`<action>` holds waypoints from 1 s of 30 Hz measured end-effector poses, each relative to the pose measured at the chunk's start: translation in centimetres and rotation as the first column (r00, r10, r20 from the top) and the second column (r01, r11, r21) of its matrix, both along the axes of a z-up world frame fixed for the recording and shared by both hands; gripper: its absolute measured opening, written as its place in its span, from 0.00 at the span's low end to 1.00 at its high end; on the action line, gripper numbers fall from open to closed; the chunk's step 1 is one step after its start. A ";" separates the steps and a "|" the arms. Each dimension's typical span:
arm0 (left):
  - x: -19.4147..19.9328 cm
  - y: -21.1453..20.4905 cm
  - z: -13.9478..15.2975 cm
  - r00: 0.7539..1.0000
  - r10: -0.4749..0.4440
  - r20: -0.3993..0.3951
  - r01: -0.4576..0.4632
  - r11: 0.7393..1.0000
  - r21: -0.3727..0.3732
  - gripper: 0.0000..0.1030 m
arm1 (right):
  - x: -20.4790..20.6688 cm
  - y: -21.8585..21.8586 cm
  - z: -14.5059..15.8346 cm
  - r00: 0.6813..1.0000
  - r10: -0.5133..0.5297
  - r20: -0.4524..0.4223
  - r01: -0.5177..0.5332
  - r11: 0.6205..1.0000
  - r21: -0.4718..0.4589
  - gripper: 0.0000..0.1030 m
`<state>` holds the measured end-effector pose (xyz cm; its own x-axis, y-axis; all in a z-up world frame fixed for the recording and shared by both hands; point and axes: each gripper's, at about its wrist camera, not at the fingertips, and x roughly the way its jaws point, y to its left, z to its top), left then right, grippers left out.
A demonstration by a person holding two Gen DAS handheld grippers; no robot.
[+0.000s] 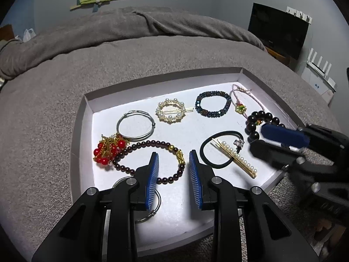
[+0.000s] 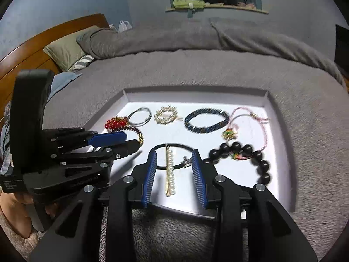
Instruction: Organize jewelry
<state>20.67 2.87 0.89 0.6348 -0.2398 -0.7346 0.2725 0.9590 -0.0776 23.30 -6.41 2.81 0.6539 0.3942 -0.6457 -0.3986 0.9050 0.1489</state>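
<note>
Beside pearl hairpin, black hair tie

**Free room and blockers in the tray**

Open white floor at the middle of the tray, from the pearl ring clip down to 6 o'clock between the left gripper jaws. Crowded at 9 o'clock by the red bead cluster, wire hoops and garnet bracelet. Blocked at 3 o'clock by the black bead bracelet and the right gripper, parted over the pearl hairpin and black hair tie. Narrow lanes at 12 o'clock beside the blue bead bracelet and pink cord bracelet. Raised tray walls all round; soft grey blanket outside, clear for approach.
</note>
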 end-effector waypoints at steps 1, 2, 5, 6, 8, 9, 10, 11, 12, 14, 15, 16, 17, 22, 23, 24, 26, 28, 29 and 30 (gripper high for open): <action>-0.1 0.1 0.2 1.000 0.002 0.005 -0.002 1.000 -0.002 0.30 | -0.3 -0.4 0.3 1.000 -0.009 0.009 0.009 1.000 0.004 0.32; -0.4 0.2 0.4 1.000 0.006 0.012 -0.006 1.000 -0.006 0.30 | -0.6 -0.9 0.7 1.000 -0.018 0.014 0.017 1.000 0.013 0.32; -1.5 0.5 1.2 0.999 0.024 0.029 -0.023 0.999 -0.031 0.30 | -1.5 -1.9 1.6 0.999 -0.036 0.027 0.035 0.999 0.036 0.32; -1.8 0.6 1.4 0.999 0.028 0.032 -0.027 0.999 -0.038 0.30 | -2.0 -2.3 2.0 0.999 -0.044 0.032 0.043 0.998 0.045 0.32; -2.8 0.7 2.0 0.998 0.036 0.042 -0.034 0.998 -0.048 0.30 | -3.0 -2.9 2.5 0.998 -0.054 0.041 0.051 0.997 0.059 0.32; -3.6 0.8 2.4 0.998 0.045 0.050 -0.043 0.998 -0.050 0.30 | -3.2 -3.0 2.7 0.998 -0.055 0.044 0.053 0.997 0.061 0.32; -4.0 0.9 2.6 0.997 0.049 0.053 -0.047 0.998 -0.051 0.30 | -3.7 -3.3 3.0 0.997 -0.057 0.048 0.054 0.997 0.063 0.32; -4.6 0.9 2.9 0.997 0.057 0.057 -0.054 0.997 -0.048 0.30 | -4.1 -3.4 3.2 0.997 -0.058 0.048 0.055 0.996 0.066 0.32; -5.1 0.9 3.2 0.996 0.067 0.058 -0.064 0.997 -0.046 0.36 | -4.5 -3.6 3.4 0.997 -0.058 0.045 0.055 0.996 0.073 0.32; -6.0 1.1 3.7 0.993 0.096 0.065 -0.093 0.995 -0.045 0.60 | -5.2 -3.9 3.5 0.998 -0.056 0.033 0.053 0.995 0.086 0.48; -6.9 1.2 4.3 0.989 0.124 0.083 -0.121 0.991 -0.049 0.76 | -5.6 -4.0 3.6 0.998 -0.058 0.030 0.055 0.994 0.091 0.57; -7.5 1.4 4.6 0.985 0.140 0.101 -0.135 0.989 -0.053 0.83 | -6.1 -4.3 3.5 0.998 -0.062 0.030 0.059 0.993 0.099 0.70; -8.4 1.5 4.9 0.980 0.160 0.118 -0.155 0.987 -0.051 0.85 | -6.5 -4.5 3.5 0.997 -0.068 0.031 0.065 0.993 0.103 0.75; -10.5 1.8 4.3 0.978 0.187 0.093 -0.186 0.982 -0.026 0.90 | -7.9 -5.8 2.6 0.996 -0.091 0.005 0.090 0.991 0.103 0.91; -10.8 1.9 4.1 0.978 0.191 0.086 -0.191 0.982 -0.016 0.90 | -8.1 -6.1 2.4 0.995 -0.098 0.001 0.098 0.990 0.098 0.94; -11.0 1.8 4.0 0.977 0.193 0.085 -0.194 0.981 -0.005 0.90 | -8.3 -6.2 2.3 0.995 -0.103 0.001 0.103 0.990 0.092 0.95; -11.5 1.6 3.8 0.976 0.200 0.082 -0.204 0.978 0.034 0.90 | -8.8 -6.5 2.1 0.992 -0.125 0.004 0.125 0.990 0.059 0.95; -11.6 1.4 3.6 0.976 0.206 0.074 -0.209 0.977 0.045 0.91 | -9.0 -6.3 1.8 0.991 -0.136 -0.005 0.137 0.990 0.023 0.95; -11.7 1.3 3.7 0.976 0.208 0.064 -0.211 0.977 0.038 0.91 | -9.1 -6.3 1.7 0.991 -0.137 -0.007 0.137 0.990 0.017 0.95; -11.7 1.2 3.6 0.976 0.207 0.060 -0.209 0.977 0.030 0.91 | -9.2 -6.2 1.7 0.990 -0.140 -0.007 0.140 0.990 0.013 0.95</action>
